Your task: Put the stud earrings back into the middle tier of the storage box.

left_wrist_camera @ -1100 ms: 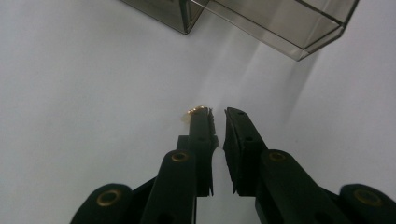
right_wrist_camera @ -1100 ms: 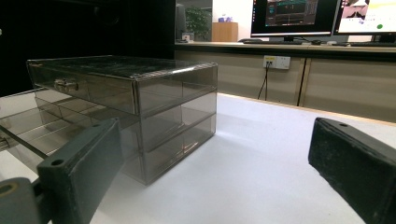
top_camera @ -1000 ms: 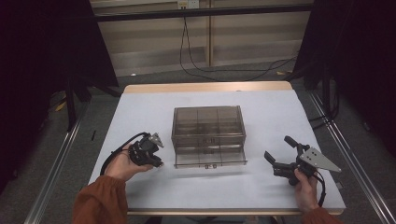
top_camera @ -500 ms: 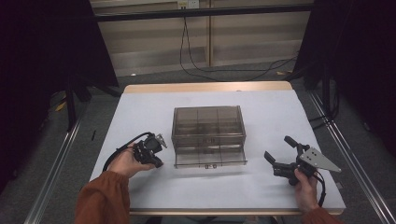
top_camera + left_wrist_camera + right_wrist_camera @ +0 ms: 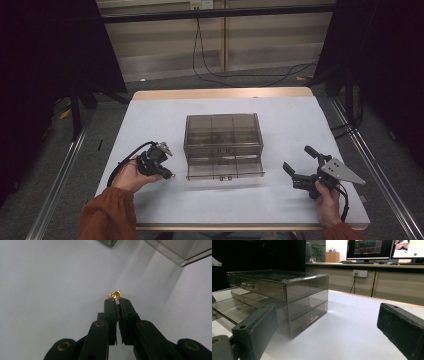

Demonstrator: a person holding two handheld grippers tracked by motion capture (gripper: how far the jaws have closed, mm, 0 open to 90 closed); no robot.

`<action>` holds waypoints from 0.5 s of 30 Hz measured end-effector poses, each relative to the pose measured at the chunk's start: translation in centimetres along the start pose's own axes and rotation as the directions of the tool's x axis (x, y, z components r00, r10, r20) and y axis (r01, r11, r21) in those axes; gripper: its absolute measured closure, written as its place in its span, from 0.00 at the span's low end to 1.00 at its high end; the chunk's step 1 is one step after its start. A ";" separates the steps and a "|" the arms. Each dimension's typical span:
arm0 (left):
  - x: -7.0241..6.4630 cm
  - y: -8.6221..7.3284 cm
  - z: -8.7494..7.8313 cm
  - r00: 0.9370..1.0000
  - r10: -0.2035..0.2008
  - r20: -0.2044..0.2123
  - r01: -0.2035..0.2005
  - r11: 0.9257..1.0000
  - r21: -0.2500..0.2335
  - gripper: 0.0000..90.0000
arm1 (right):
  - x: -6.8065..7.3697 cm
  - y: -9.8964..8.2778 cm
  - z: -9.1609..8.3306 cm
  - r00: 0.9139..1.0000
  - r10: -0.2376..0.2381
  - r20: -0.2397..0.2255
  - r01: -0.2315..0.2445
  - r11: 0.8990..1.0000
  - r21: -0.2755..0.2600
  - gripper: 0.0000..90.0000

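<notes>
High view: one drawer box (image 5: 223, 145), two tools, left (image 5: 167, 174), right (image 5: 299, 162)

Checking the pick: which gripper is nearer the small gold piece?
Left. The left gripper is pinching the small gold piece; the right gripper sits beyond the drawer box.

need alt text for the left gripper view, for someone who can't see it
Two black jaws of the left gripper pinch a small gold piece at their tips, over a white table. A clear drawer box edges in at top right.
</notes>
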State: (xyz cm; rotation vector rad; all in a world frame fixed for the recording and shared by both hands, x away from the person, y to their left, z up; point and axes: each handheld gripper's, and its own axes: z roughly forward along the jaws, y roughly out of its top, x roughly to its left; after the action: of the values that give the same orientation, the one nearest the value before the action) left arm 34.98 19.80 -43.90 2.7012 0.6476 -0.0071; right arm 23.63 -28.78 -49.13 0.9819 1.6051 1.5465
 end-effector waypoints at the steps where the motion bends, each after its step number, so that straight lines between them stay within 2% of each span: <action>1: -0.1 -0.2 -0.2 1.000 -0.008 0.003 0.008 1.000 -0.023 0.95 | 0.0 0.0 0.0 1.000 0.000 0.000 0.000 1.000 0.000 0.03; 2: -0.1 -0.5 -0.4 1.000 -0.012 0.004 0.012 0.999 -0.048 0.95 | 0.0 0.0 0.0 1.000 0.000 0.000 0.000 1.000 0.000 0.03; 3: -0.2 -1.0 -0.7 1.000 -0.027 0.013 0.028 0.995 -0.095 0.95 | 0.0 0.0 0.0 1.000 -0.001 -0.001 0.001 1.000 0.000 0.03; 6: -0.3 -1.6 -0.9 1.000 -0.016 0.008 0.017 0.993 -0.115 0.95 | 0.0 0.0 0.0 1.000 0.001 -0.001 -0.001 1.000 0.000 0.03; 7: -0.5 -1.8 -0.9 0.999 -0.034 0.000 0.033 0.990 -0.134 0.95 | 0.0 0.0 0.0 1.000 -0.001 0.001 0.001 1.000 0.000 0.03; 8: -0.7 -2.3 -1.1 0.999 -0.033 -0.004 0.032 0.985 -0.168 0.95 | 0.0 0.0 0.0 1.000 -0.001 0.001 0.001 1.000 0.000 0.03; 9: -0.7 -2.3 -1.1 0.999 -0.033 -0.004 0.032 0.985 -0.168 0.95 | 0.0 0.0 0.0 1.000 -0.001 0.001 0.001 1.000 0.000 0.03; 11: -1.0 -2.7 -1.2 0.999 -0.050 0.007 0.050 0.978 -0.202 0.95 | 0.0 0.0 0.0 1.000 0.001 0.000 -0.001 1.000 0.000 0.03; 12: -1.2 -3.0 -1.3 0.998 -0.065 0.009 0.066 0.969 -0.239 0.95 | 0.0 0.0 0.0 1.000 -0.001 0.001 0.001 1.000 0.000 0.03; 14: -1.3 -3.4 -1.3 0.997 -0.081 0.017 0.082 0.958 -0.274 0.95 | 0.0 0.0 0.0 1.000 0.000 0.000 0.000 1.000 0.000 0.03; 15: -1.4 -3.5 -1.4 0.996 -0.082 0.018 0.084 0.955 -0.284 0.95 | 0.0 0.0 0.0 1.000 0.000 0.000 0.000 1.000 0.000 0.03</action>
State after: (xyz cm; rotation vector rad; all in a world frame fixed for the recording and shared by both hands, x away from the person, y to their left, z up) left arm 32.09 22.61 -43.69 2.3947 0.7017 0.0524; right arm 23.62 -28.79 -49.13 0.9817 1.6052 1.5463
